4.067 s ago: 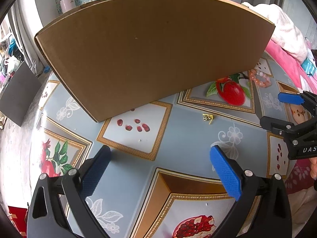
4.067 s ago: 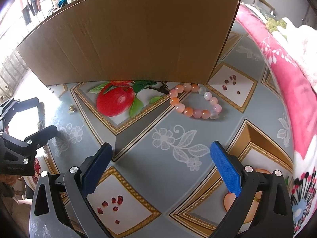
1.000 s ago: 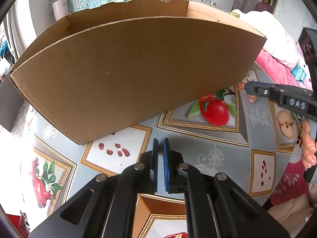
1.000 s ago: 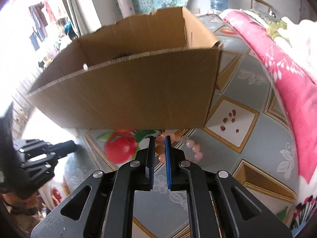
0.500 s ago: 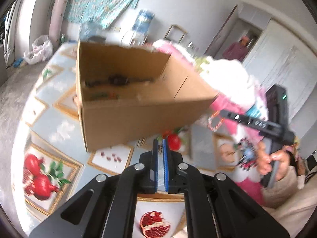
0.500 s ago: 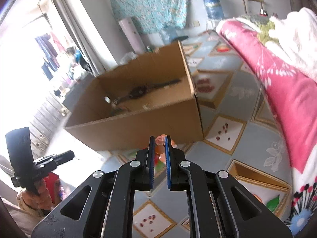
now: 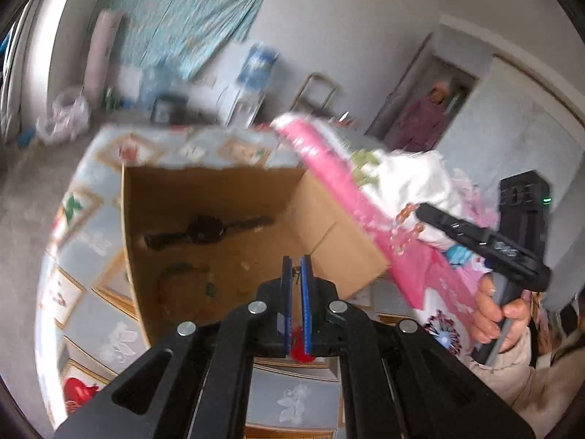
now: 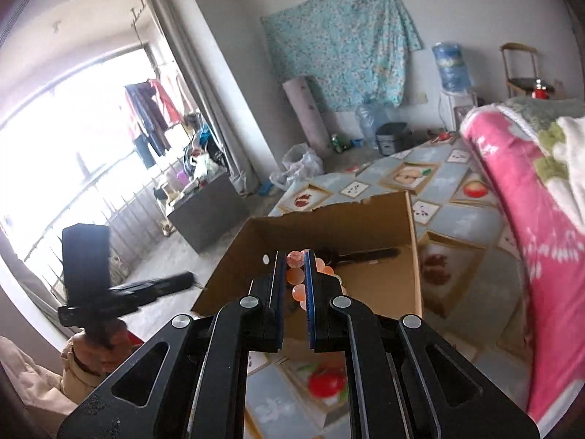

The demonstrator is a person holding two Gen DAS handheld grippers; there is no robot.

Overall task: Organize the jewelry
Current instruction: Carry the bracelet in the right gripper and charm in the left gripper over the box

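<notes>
**Bracelet held above the open box**

Over the patterned tablecloth (image 8: 471, 292), the right gripper (image 8: 294, 267) is pinching a bracelet of peach and pink beads (image 8: 296, 274) between its blue pads, the strand hanging in front of the open cardboard box (image 8: 365, 289). The left gripper (image 7: 295, 281) is pointing down into the same box with its pads pressed nearly together; whether something tiny is sitting between them is hard to tell, since that view is blurred. Inside the box, a dark watch (image 7: 204, 230) is lying on the floor of it, and a greenish piece (image 7: 182, 274) is lying nearer the front wall. A pink blanket (image 8: 526, 226) is lying along the right of the table. In the left view, a hand (image 7: 501, 311) is gripping the right gripper's handle.
</notes>
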